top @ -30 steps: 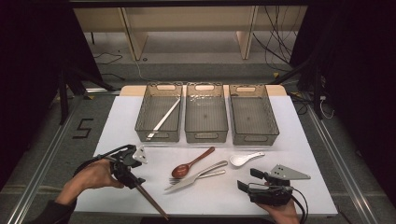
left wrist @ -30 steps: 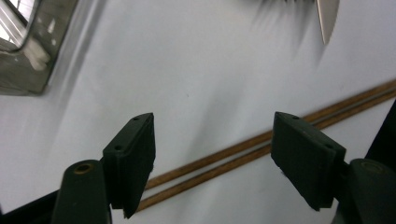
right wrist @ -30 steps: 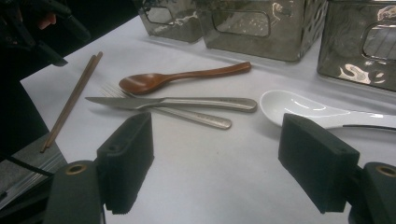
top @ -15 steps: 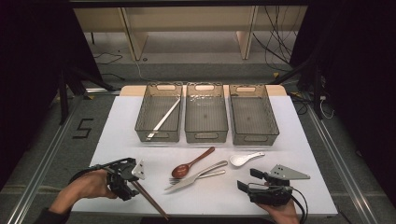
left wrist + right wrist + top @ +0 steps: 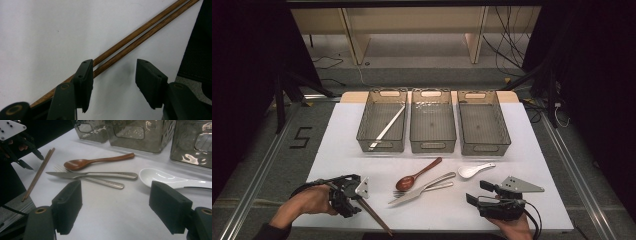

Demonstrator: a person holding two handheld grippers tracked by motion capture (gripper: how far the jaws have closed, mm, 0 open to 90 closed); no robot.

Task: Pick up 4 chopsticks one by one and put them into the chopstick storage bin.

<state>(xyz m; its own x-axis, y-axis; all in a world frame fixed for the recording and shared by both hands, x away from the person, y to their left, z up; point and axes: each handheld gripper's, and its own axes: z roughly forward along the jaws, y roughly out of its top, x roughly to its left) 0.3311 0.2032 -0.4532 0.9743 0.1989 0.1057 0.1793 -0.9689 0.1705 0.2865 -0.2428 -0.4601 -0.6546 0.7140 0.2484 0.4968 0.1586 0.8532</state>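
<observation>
Left gripper low over the front-left part of the white table cover, matte black, ribbed rectangular pads on hinged arms. Jaws about half open and just now narrowing, straddling a pair of wooden chopsticks: slim round rods, brown with fine grain, lying side by side and touching along their length. In the left gripper view, one pad set over the rods, the other apart from them on bare cover; no squeeze visible. In the high view, chopsticks slanting from under the gripper toward the front edge of the cover, left of the wooden spoon.

Right gripper at the front-right of the cover, jaws spread wide, nothing between the pads, grey three-cornered plate on top.

Relative to the chopsticks, to their right: wooden spoon, dark red-brown, glossy oval bowl, tapering handle; beside it a steel knife and steel fork, brushed metal, crossed and touching. Farther right a white ceramic soup spoon, smooth, deep-bowled. Beyond these, three smoky translucent plastic bins in a row, rectangular with slot handles; a pale long utensil diagonal in the leftmost one.
</observation>
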